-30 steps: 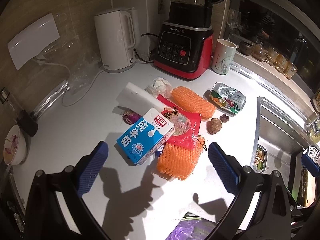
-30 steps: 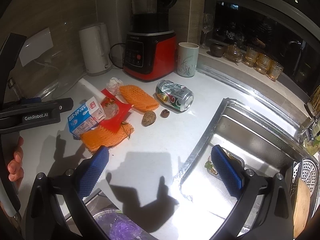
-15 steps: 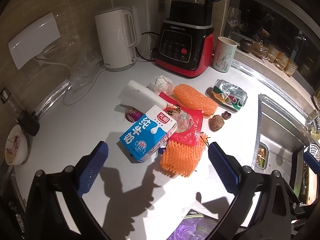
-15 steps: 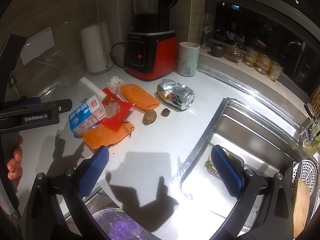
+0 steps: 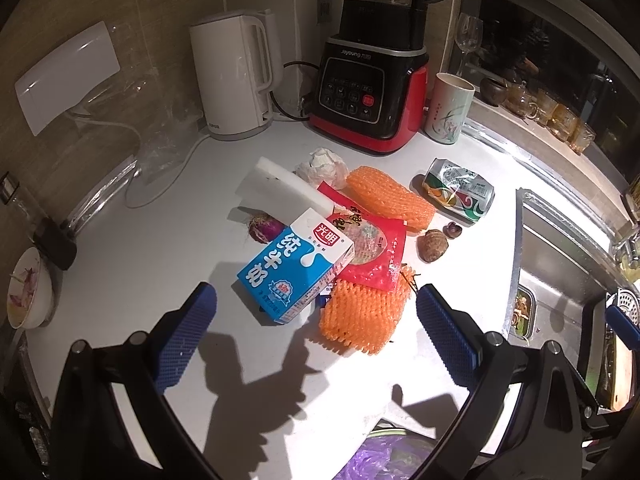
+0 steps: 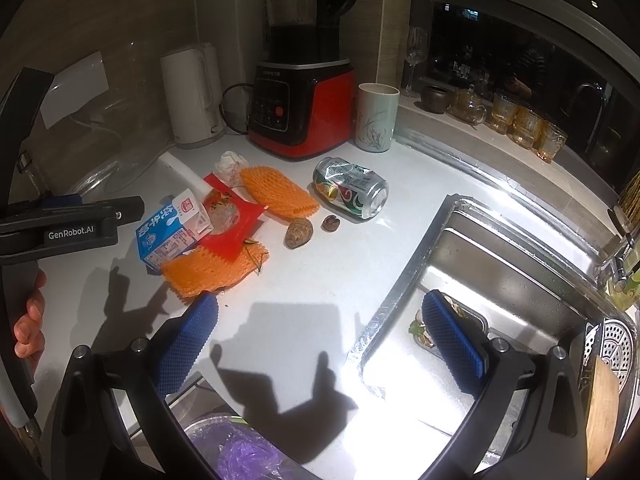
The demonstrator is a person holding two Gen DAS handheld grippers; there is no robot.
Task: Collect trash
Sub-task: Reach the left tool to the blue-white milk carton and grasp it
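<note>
Both the left gripper (image 5: 316, 332) and right gripper (image 6: 320, 340) gape empty above a blue-and-white milk carton (image 5: 294, 270) lying tipped among orange foam netting (image 5: 362, 314).

White kettle (image 5: 236, 80), red blender (image 5: 372, 96), cup (image 5: 448, 108) beside sink (image 6: 500, 264).

Blue-and-white cardboard milk carton (image 5: 294, 270), red logo patch on top corner. Two orange foam mesh fruit sleeves (image 5: 366, 316), diamond-net texture. Red plastic snack wrapper (image 5: 376, 248), pale round print in middle. Crushed silver drink can (image 5: 458, 191), green, red and orange swirls. White tabletop (image 5: 140, 256). Red-and-black blender base (image 5: 370, 100). Jaws: blue pads (image 5: 184, 340), knobbly grid pattern.
</note>
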